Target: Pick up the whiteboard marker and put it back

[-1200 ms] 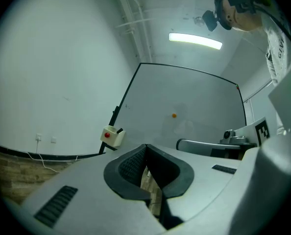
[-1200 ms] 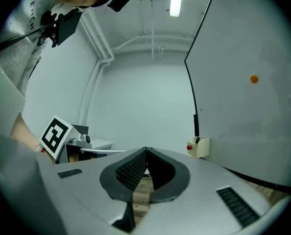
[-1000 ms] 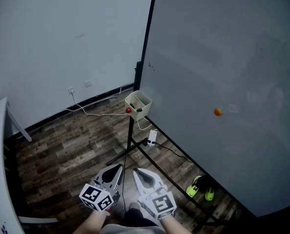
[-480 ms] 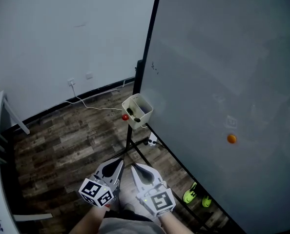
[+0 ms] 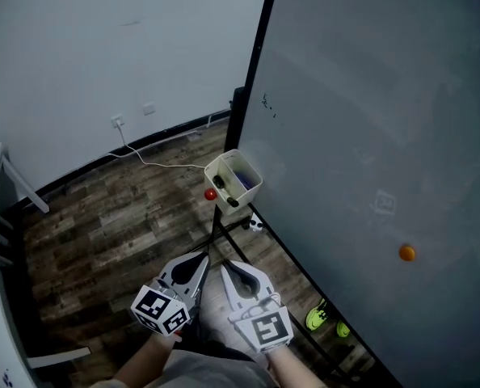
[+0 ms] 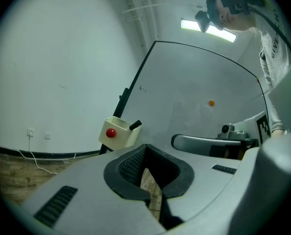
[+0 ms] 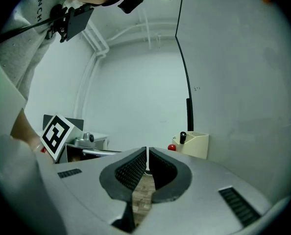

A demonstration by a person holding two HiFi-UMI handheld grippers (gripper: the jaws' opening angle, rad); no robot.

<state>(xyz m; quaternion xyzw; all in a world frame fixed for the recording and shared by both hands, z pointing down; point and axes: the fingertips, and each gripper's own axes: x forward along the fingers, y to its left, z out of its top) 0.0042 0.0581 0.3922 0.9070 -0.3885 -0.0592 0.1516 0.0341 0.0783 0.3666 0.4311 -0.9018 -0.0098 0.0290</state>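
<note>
1. Holds the left gripper (image 5: 200, 259) and the right gripper (image 5: 229, 267) low and side by side, both aimed toward the whiteboard (image 5: 369, 120).
2. Shows the left jaws pressed together at the tips, pinching nothing, and the right jaws closed to a hairline slit, likewise empty.
3. Places the marker (image 7: 182, 137) well ahead of and above both sets of jaws, inside a cream box (image 5: 217, 175) on the board's stand, with a red knob (image 5: 211, 194) on the box's side.
4. Finds the marker's long axis near upright, dark end poking over the rim with a slight lean. Puts it a little left of the left jaws' line and a little right of the right jaws' line.
5. Gives neither gripper a clear lead, both being about equally far from the box.
6. Probably calls for a long reach forward and up, spreading one pair of jaws first, then closing across the exposed end from the sides.
</note>
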